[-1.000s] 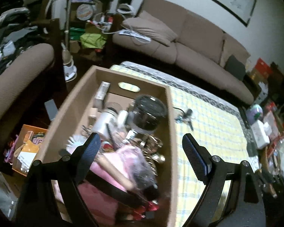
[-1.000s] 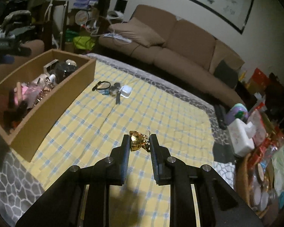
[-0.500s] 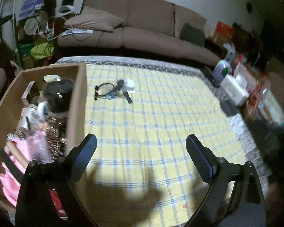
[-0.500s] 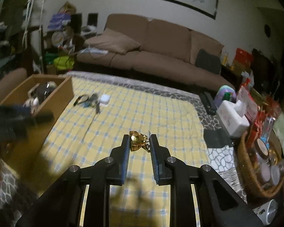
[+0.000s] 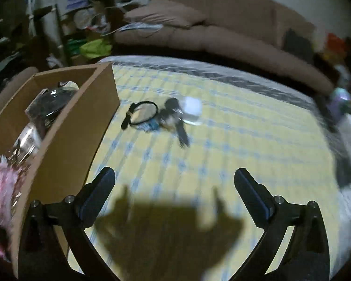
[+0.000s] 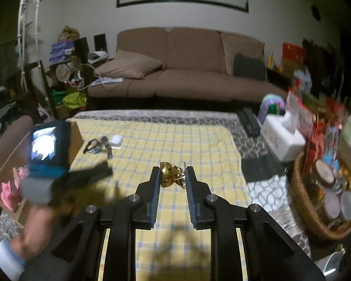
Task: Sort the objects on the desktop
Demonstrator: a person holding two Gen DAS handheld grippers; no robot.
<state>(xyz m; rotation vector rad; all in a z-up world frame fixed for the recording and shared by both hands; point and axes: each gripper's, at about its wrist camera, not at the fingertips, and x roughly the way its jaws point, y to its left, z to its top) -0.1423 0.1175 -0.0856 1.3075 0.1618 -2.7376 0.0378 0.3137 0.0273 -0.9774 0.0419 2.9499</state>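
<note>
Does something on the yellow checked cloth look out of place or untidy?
Yes. A small heap lies loose on the yellow checked cloth beside the brown cardboard box: a black looped cord, dark keys and a small white case, all jumbled together. The rest of the cloth looks bare.

Crinkled shiny gold foil wrapper point(image 6: 171, 174), matt cardboard box point(image 5: 82, 126)

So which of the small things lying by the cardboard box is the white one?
The little rounded case, on the far right of the cluster. The black loop nearest the box and the keys in between are dark.
</note>
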